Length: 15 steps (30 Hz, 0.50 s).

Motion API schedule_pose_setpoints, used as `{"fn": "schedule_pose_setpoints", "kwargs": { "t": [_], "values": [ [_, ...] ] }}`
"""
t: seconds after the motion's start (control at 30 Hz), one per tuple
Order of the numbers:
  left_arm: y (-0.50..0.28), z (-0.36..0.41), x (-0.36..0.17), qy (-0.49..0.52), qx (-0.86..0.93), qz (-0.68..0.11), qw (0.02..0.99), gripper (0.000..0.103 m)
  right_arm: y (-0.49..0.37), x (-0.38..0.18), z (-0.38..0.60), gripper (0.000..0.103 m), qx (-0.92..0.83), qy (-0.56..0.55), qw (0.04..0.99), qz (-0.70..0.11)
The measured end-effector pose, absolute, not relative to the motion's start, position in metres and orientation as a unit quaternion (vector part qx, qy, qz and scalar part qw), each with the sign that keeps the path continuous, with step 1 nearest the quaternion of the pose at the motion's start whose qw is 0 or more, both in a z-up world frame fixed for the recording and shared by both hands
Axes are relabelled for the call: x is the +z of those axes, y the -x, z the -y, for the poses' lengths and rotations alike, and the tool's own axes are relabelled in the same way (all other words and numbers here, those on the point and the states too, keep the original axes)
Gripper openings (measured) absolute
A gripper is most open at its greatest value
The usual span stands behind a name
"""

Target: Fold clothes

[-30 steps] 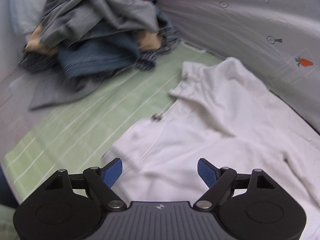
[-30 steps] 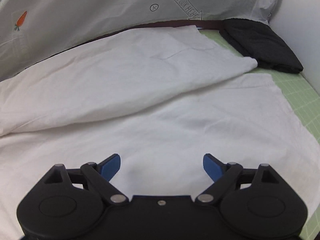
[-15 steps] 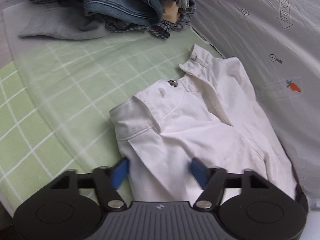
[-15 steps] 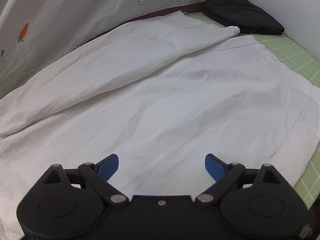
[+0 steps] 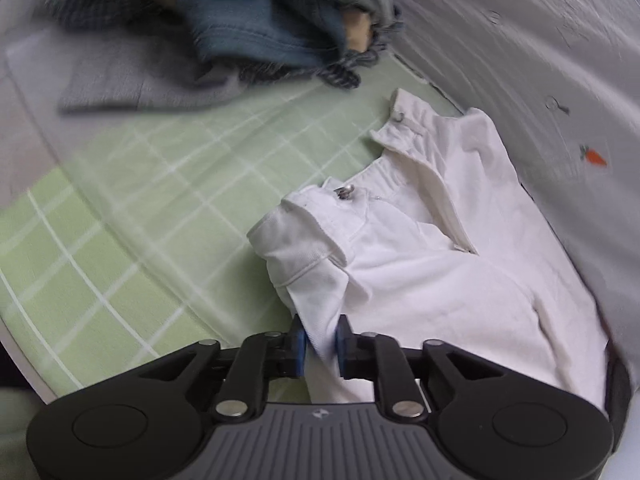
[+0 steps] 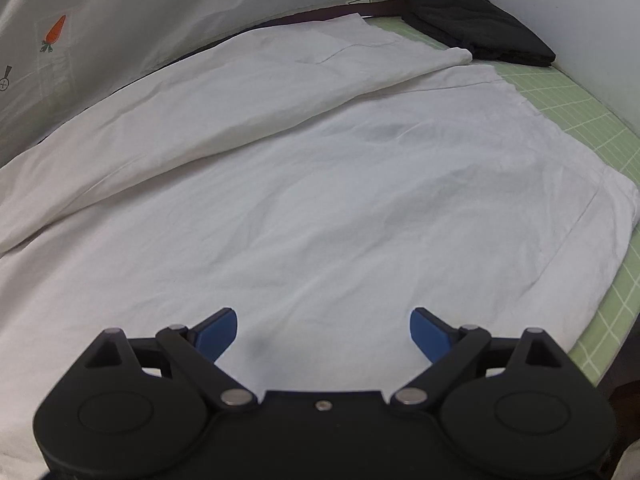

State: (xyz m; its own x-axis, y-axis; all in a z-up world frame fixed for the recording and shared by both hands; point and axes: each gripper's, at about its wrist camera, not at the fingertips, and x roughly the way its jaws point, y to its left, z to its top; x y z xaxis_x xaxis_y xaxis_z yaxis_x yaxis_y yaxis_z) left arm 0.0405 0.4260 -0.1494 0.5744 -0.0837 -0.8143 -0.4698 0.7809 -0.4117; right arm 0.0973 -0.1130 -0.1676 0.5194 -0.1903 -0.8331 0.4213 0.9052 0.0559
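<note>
White trousers point(image 5: 420, 264) lie on the green checked mat point(image 5: 152, 208), the waistband with its metal button point(image 5: 346, 192) towards the left. My left gripper point(image 5: 320, 346) is shut on the near edge of the trousers by the waistband corner. In the right wrist view the trouser legs point(image 6: 320, 184) spread flat, one leg lying over the far side. My right gripper point(image 6: 324, 332) is open and empty just above the white cloth.
A pile of jeans and grey clothes point(image 5: 256, 28) sits at the far left of the mat. A grey sheet with a carrot print point(image 5: 560, 80) lines the back. A folded black garment point(image 6: 480, 32) lies at the far right, by a white wall point(image 6: 580, 40).
My left gripper has closed from open onto the trousers' edge near the waistband. My right gripper has stayed open, drifting slightly over the legs.
</note>
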Motion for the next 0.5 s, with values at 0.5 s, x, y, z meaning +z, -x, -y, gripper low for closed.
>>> {"fn": "schedule_pose_setpoints", "kwargs": {
  "t": [0.5],
  "values": [
    [-0.092,-0.468,-0.116,0.31,0.104,-0.396,0.858,0.048,-0.151,-0.176,0.117,0.096,-0.183,-0.129,0.857,-0.463]
  ]
}}
